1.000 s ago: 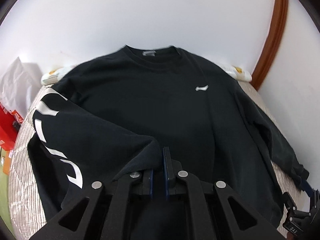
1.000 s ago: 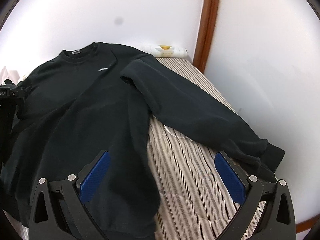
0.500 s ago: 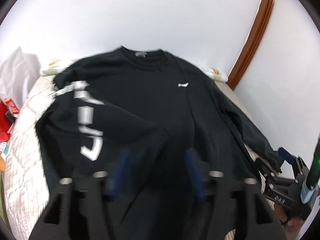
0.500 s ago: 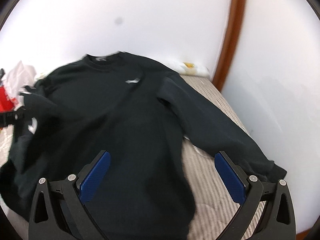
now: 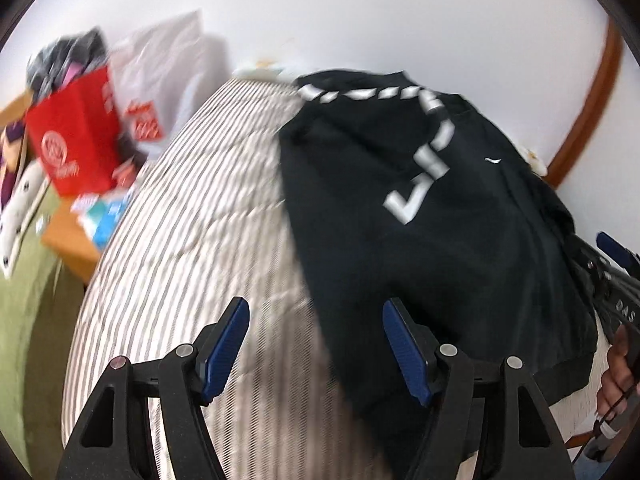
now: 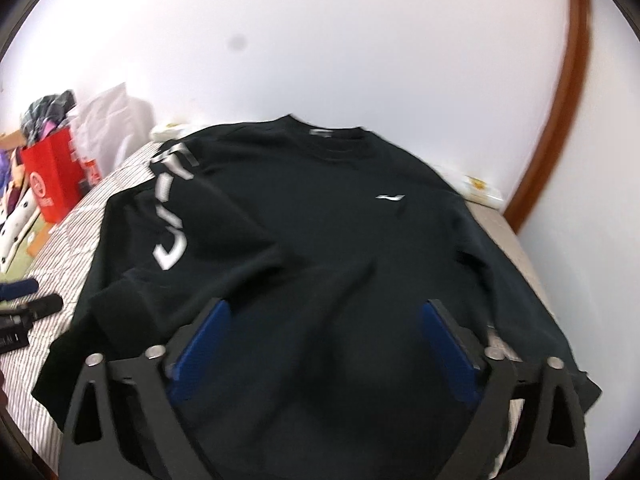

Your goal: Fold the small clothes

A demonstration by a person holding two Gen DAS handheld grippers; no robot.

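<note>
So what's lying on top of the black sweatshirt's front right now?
The printed sleeve is folded across the chest of the black sweatshirt, and the small white logo shows. The striped bedcover lies underneath; whatever the shirt covers cannot be seen.

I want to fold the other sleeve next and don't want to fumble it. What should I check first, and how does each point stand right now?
1. Left gripper open and empty: ok.
2. Right gripper open and empty: ok.
3. Lettered sleeve folded across the black sweatshirt: ok.
4. Plain sleeve spread flat on the striped bed cover: cannot tell, its cuff is hidden behind the gripper.
5. Right gripper lined up on the plain sleeve: not ok, it hovers over the sweatshirt's middle.
6. Sharp view before grasping: not ok, both pictures are motion-blurred.
</note>
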